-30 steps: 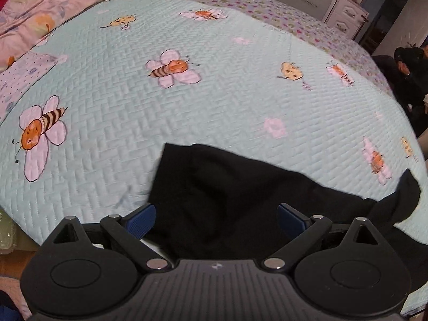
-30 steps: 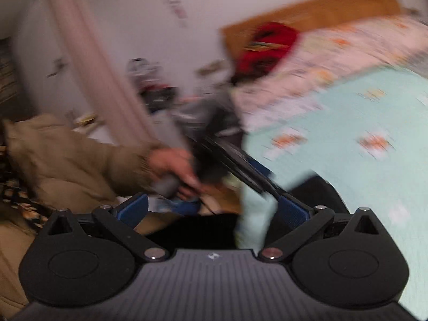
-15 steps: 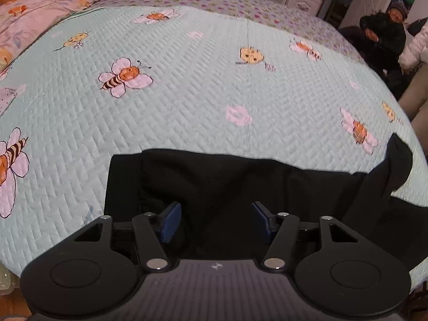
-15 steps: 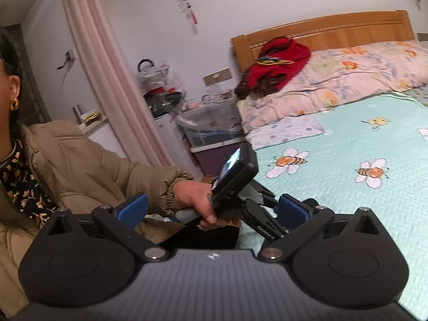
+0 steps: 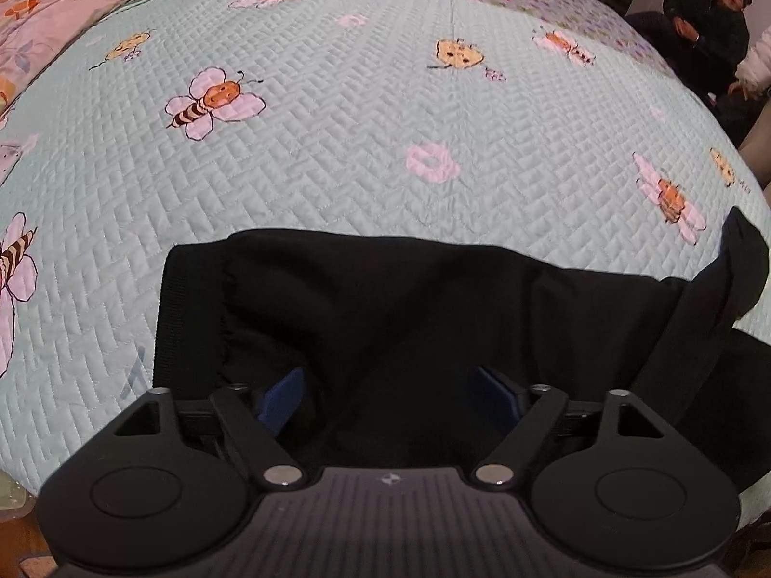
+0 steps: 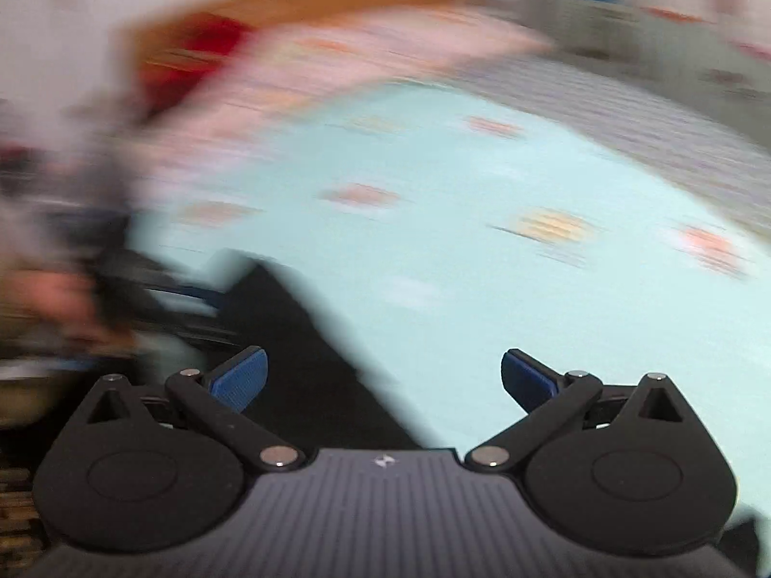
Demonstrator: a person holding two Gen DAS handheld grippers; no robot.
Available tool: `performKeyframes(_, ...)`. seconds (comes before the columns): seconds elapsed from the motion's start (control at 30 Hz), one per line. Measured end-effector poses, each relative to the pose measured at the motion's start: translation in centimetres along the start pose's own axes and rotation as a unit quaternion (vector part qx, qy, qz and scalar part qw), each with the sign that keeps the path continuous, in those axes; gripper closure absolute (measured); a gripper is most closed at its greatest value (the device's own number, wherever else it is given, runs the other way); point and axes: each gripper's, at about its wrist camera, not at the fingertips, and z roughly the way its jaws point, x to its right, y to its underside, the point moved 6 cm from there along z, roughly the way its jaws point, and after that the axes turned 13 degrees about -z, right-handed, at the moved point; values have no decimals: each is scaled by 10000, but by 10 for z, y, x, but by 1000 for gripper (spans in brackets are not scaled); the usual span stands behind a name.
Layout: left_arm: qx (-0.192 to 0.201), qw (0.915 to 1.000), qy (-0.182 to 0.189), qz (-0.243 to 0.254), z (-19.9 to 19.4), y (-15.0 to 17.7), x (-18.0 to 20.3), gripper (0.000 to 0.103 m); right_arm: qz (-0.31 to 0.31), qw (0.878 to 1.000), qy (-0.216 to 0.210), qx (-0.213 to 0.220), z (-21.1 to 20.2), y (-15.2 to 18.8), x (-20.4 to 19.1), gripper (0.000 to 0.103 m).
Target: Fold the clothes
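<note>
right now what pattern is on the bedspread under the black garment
Mint green bedspread, quilted, with cartoon bees and pink flowers; clearest in the left wrist view.

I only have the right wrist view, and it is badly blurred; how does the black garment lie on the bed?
Observer: The black garment lies along the near edge of the bee-print quilt, a ribbed band at its left end.
Operator: Thanks; is the left tool gripping it?
Observer: No; the left tool hovers over it, jaws opening, cloth between them but the pads not pressing.
Operator: Anyone nearby?
Observer: A person in dark clothes sits beyond the quilt's far right corner.
</note>
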Motion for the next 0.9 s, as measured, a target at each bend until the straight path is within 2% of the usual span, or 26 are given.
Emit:
performKeyframes(0.07,-44,9999,-70,-66,6,-1,-5,19,596,9917,1138,82,-18,25,49,6)
performKeyframes(0.1,-73,9999,-104,-114,9,-1,-8,19,1034,9797,1714,150,-32,41,77,5)
performKeyframes(0.17,-138,9995,-151,-221,16,-2,-13,19,1996,9454,2568,194,-57,78,129,0)
performKeyframes(0.23,-218,9993,-161,-263,25,-2,-13,19,2974,9145,2741,-40,-65,118,169,0)
performKeyframes(0.3,-303,9991,-186,-235,34,-1,-11,17,3773,8854,2695,-345,-57,152,192,0)
performKeyframes(0.37,-340,9991,-241,-117,40,1,-6,11,4280,8645,2554,-652,-39,178,206,0)
performKeyframes(0.43,-355,9990,-276,-24,43,1,-2,9,4381,8581,2528,-883,-17,190,213,1)
performKeyframes(0.53,-343,9990,-301,18,43,0,1,9,4284,8539,2742,-1103,16,188,224,1)
performKeyframes(0.63,-353,9989,-294,-9,44,-2,0,8,4072,8506,2921,-1591,45,189,244,1)
performKeyframes(0.77,-405,9987,-309,11,50,-2,-1,4,3783,8253,3294,-2594,84,211,251,2)
performKeyframes(0.83,-417,9987,-279,3,51,-2,-2,4,3755,8201,3325,-2754,93,223,250,7)
performKeyframes(0.87,-423,9988,-259,-8,51,-2,-3,4,3772,8217,3348,-2655,91,227,249,14)
performKeyframes(0.9,-428,9988,-240,-20,52,-2,-3,3,3808,8229,3360,-2548,88,230,249,30)
